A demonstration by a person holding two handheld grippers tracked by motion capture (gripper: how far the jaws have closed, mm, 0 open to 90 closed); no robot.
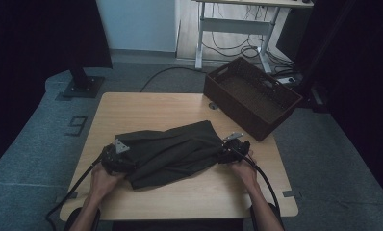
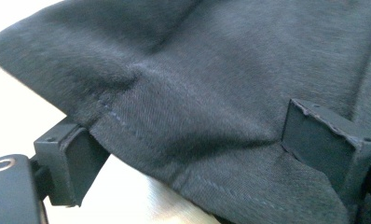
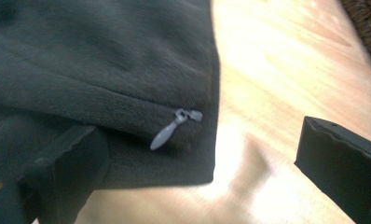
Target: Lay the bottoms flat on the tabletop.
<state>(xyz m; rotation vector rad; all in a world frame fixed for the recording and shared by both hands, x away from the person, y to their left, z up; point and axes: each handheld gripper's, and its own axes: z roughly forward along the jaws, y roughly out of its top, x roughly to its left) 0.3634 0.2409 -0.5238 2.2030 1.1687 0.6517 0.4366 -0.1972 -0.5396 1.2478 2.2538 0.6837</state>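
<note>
We saw a big wooden table (image 1: 146, 108) across the middle of the high view. A brown woven basket (image 1: 251, 96) sat at its upper right corner. A dark cloth (image 1: 172, 151) lay bunched in the middle of the frame, toward the bottom. The left gripper (image 1: 116, 156) was at the cloth's left end. In the left gripper view its jaws stood apart, with the stitched hem (image 2: 123, 123) lying between them, not squeezed. The right gripper (image 1: 230, 150) was at the cloth's right end, jaws wide apart over the cloth's corner. A little grey zipper pull (image 3: 172, 127) lay near that corner.
</note>
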